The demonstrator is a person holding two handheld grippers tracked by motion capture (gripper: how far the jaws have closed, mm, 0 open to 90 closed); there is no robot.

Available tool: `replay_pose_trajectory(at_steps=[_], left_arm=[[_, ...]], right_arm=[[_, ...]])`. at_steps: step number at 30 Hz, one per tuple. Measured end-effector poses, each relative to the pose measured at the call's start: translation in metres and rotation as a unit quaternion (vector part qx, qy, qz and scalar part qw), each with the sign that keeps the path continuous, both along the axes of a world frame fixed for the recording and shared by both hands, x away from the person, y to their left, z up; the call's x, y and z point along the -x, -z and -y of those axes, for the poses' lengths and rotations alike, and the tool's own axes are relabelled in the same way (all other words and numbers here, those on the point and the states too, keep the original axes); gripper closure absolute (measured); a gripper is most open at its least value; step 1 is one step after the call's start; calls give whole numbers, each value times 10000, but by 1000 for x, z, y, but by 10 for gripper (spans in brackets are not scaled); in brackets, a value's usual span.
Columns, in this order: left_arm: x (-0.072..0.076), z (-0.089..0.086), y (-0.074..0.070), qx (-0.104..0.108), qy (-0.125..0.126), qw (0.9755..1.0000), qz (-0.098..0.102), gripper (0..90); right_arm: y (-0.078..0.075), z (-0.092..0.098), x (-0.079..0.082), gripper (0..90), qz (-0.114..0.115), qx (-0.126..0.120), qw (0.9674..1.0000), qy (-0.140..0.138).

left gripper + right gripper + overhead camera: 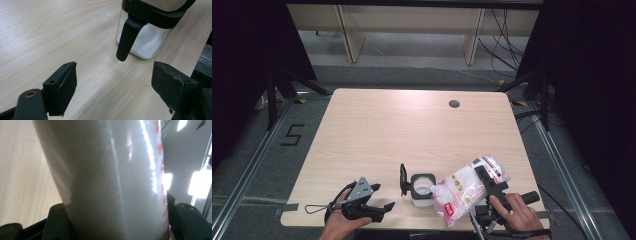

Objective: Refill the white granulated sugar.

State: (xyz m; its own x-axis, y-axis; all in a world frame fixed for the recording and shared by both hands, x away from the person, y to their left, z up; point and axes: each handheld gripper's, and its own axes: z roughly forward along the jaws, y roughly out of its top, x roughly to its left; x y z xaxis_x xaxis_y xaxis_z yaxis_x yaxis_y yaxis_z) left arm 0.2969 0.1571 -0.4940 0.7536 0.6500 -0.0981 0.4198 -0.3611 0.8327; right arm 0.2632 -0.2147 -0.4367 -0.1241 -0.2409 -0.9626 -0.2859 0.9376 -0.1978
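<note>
A clear plastic bag (467, 189) of white granules with red print is tilted with its lower corner over a small clear jar (422, 190) near the table's front edge. My right gripper (490, 186) is shut on the bag (110, 180), whose bulk sits squeezed between the two black jaws. The jar (147, 37) has a black rim, a flipped-open black lid (403, 180) and white granules at its bottom. My left gripper (382, 207) rests open on the table left of the jar, jaws wide apart and empty (113, 85).
The light wooden table (412, 130) has a round cable hole (454, 104) at the back right. Black tripod legs and cables stand on the floor at both sides. A wooden frame stands beyond the far edge.
</note>
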Motion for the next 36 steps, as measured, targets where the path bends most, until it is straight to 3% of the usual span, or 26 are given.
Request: replay_pose_trajectory(at_steps=[4,11,18,19,20,21,22,24,27,29,33,34,36], left_arm=[[1,1,0,47,-66,9999,-70,200],[1,1,0,41,-64,9999,-77,200],[1,1,1,43,-70,9999,-73,200],[1,1,0,42,-65,9999,-67,200],[1,1,1,60,-60,9999,-60,200],[1,1,0,42,-68,9999,-64,200],[1,1,1,41,-73,9999,-75,200],[1,1,0,43,-66,9999,-66,200],[1,0,0,-31,-41,10000,-63,200],[1,1,1,54,-73,9999,-73,200],[0,-1,0,-97,28,9999,5,200],[1,1,1,58,-82,9999,-81,200],[1,1,0,40,-70,9999,-65,200]], right_arm=[[-1,0,0,429,38,63,10000,-35],[0,1,-1,429,65,-43,9999,-63],[-3,0,-1,430,37,75,9999,-88],[3,2,1,430,-31,-278,9996,77],[1,2,0,430,-11,-166,9999,30],[-5,-1,-1,430,41,247,9996,-104],[-6,-1,-1,430,52,275,9995,-120],[-2,0,0,430,-6,5,10000,-7],[-4,0,0,430,11,89,10000,-10],[-4,0,0,430,19,74,10000,-13],[-4,0,0,430,10,85,10000,-1],[-4,0,0,430,14,88,10000,1],[-4,0,0,430,14,82,10000,-15]])
